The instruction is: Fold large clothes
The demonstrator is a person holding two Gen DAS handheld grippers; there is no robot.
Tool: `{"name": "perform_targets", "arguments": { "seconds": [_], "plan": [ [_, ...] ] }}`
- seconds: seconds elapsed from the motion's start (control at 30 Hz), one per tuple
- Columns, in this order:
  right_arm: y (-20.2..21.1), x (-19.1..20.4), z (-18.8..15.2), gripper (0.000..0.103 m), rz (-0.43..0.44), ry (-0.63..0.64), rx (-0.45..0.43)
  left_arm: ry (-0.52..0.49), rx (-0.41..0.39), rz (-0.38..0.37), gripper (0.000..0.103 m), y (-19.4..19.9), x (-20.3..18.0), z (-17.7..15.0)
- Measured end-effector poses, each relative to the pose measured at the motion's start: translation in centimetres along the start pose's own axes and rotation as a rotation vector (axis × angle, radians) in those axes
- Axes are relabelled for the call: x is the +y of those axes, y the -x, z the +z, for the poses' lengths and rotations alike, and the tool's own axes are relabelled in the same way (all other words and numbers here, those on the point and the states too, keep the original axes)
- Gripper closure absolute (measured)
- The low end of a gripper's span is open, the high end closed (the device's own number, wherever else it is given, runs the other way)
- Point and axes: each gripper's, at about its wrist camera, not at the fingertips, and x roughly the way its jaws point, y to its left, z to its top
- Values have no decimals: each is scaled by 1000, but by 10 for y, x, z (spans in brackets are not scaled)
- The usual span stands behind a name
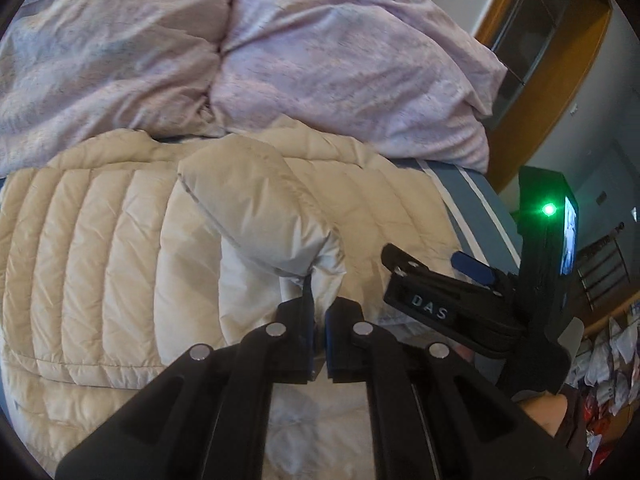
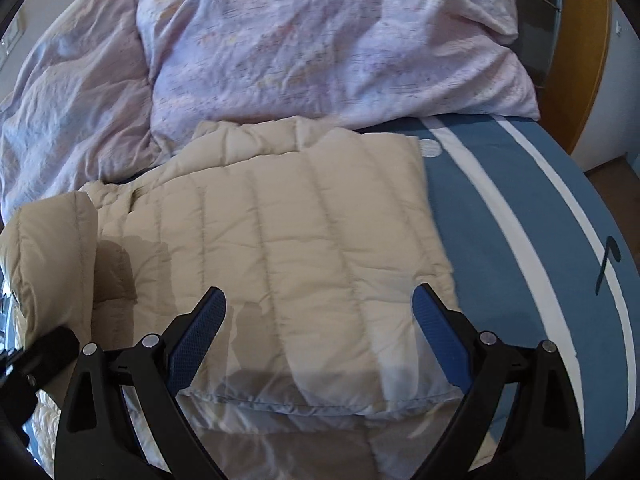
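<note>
A beige quilted puffer jacket (image 1: 92, 256) lies spread on the bed; it also shows in the right wrist view (image 2: 288, 240). My left gripper (image 1: 320, 312) is shut on the jacket's sleeve (image 1: 256, 208) and holds it lifted over the jacket body. That raised sleeve shows at the left edge of the right wrist view (image 2: 48, 264). My right gripper (image 2: 318, 304) is open and empty, hovering just above the jacket's right part near its edge. It also shows in the left wrist view (image 1: 432, 276), to the right of the left gripper.
A crumpled lilac duvet and pillow (image 2: 320, 40) lie behind the jacket. The blue bedsheet with white stripes (image 2: 500, 240) lies bare to the right. A wooden door frame (image 1: 560, 92) and a cluttered floor (image 1: 612, 360) are beyond the bed's right edge.
</note>
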Motion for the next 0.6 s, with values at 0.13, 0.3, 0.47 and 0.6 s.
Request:
{"name": "perform_targets", "arguments": {
  "seconds": [0.13,0.3,0.47,0.6],
  "plan": [
    [5,-1,0,7,-5,6,-15,24,-16,-17,72,12,7,2],
    [24,12,0,13,45,27,-66,44,-76,47,47,43,36,3],
    [41,50,-6,46,229,108,-85,81,-77,202,45,55,88,-2],
    [33,85,-16,69,305,204,-50,121,-42,305,45,52,131,-12]
  ]
}}
